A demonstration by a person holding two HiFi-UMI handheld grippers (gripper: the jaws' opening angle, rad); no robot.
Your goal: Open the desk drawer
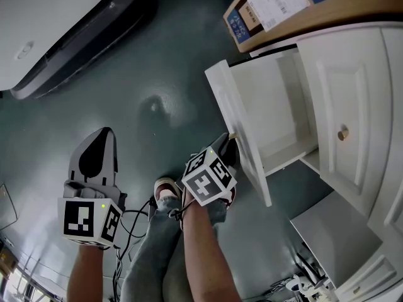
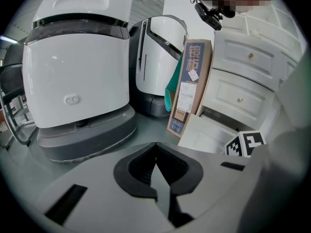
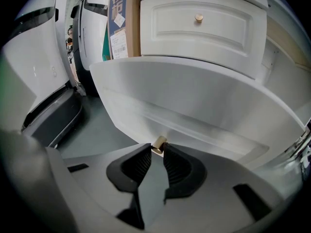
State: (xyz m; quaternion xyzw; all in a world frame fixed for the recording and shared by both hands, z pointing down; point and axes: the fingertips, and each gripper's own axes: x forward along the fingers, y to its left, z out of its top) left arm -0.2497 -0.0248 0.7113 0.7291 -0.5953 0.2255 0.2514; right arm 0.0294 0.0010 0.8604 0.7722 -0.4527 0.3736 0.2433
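desk (image 1: 352,87): white, panelled front | drawer (image 1: 271,112): pulled well out from desk front, inside bare | right hand-held gripper (image 3: 156,150): at drawer face, far side from desk, clamped on knob | left hand-held gripper (image 2: 155,145): well apart from desk, over floor (image 1: 164,61), jaws together, nothing between | knob (image 3: 158,143): small, brass, pinched at jaw tips

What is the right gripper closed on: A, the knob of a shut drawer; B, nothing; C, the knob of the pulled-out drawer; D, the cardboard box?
C: in the right gripper view the right gripper pinches the small brass knob on the front of the open drawer.
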